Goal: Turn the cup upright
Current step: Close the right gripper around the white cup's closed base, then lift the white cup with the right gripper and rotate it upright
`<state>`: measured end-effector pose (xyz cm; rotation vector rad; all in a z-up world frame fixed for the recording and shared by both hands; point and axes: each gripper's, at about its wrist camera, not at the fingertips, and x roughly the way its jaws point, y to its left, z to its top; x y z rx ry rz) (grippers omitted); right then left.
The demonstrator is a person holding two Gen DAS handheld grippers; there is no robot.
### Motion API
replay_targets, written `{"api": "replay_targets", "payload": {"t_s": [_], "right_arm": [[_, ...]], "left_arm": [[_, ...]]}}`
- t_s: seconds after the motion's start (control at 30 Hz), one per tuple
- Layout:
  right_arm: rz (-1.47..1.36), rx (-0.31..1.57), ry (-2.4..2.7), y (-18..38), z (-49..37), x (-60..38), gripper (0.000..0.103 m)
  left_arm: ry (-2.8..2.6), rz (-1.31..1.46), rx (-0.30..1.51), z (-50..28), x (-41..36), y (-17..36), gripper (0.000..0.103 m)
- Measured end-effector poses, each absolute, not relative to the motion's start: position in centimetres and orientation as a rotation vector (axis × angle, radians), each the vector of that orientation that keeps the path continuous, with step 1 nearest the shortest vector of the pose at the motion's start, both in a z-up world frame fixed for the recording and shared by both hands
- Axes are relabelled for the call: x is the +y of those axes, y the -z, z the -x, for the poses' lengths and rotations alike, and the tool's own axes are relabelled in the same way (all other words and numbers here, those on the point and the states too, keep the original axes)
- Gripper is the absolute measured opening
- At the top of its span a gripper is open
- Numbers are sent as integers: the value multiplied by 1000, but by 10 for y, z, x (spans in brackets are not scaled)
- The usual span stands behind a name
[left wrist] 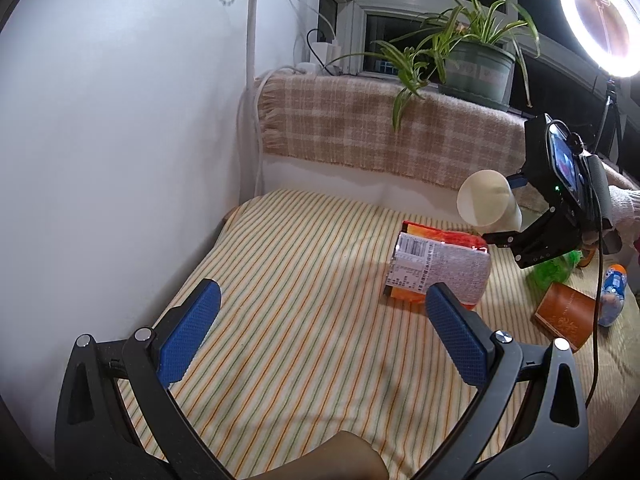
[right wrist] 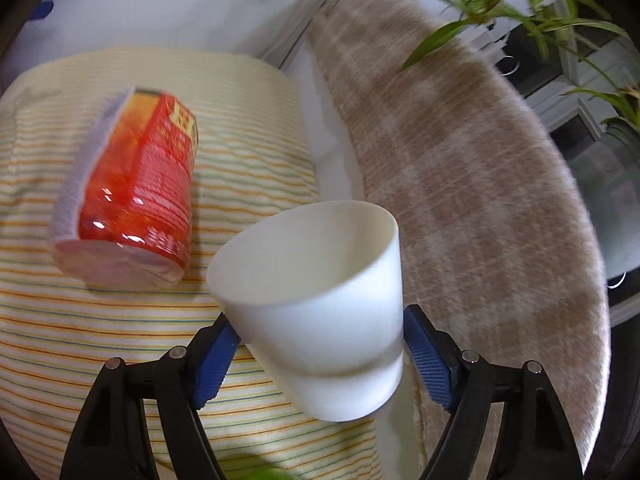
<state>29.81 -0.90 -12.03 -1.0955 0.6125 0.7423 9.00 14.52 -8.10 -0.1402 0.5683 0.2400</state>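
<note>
While the right gripper (right wrist: 320, 344) clamped the white cup (right wrist: 316, 304) by its lower body, the cup sat in the lower middle of the right wrist frame, lifted clear of the striped cloth (right wrist: 52, 340). Its open mouth pointed up and away from the camera, tilted toward the upper left. One blue pad (right wrist: 214, 360) pressed on the left wall of the cup and the other on the right wall, just above the stepped base, so the tongs were closed partway, to the width of the cup.

In the left wrist view the same cup (left wrist: 486, 202) hung at the right of the frame, lying sideways in the air with its mouth facing the left. It was above and behind the red snack packet (left wrist: 436, 270), apart from it.

The left gripper (left wrist: 320, 332), at the bottom of that frame, stood wide open and held nothing.

The cup looked light, stiff and smooth, probably thin plastic, so it seemed likely to slip or twist under a loose pinch. The hold near the base appeared sensible, since the wall there was narrower and stiffer than the rim. The turning to upright seemed partly done.
</note>
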Motion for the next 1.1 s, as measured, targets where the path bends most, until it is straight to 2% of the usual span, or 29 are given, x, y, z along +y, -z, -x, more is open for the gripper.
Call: {"api": "replay_targets", "payload": {"t_s": [0.3,0.67,1.1], "right_arm": [[978,543,-739,72,-256,-31,81],[620,528,-780,11,-169,-72,81],[111,781,-840,43,-97,-125,81]], "left_arm": [[-225,126,515,-62,137,59,103],[-188,84,463,-23,120,41,103],[-89,86,479,1,103,41,103]]}}
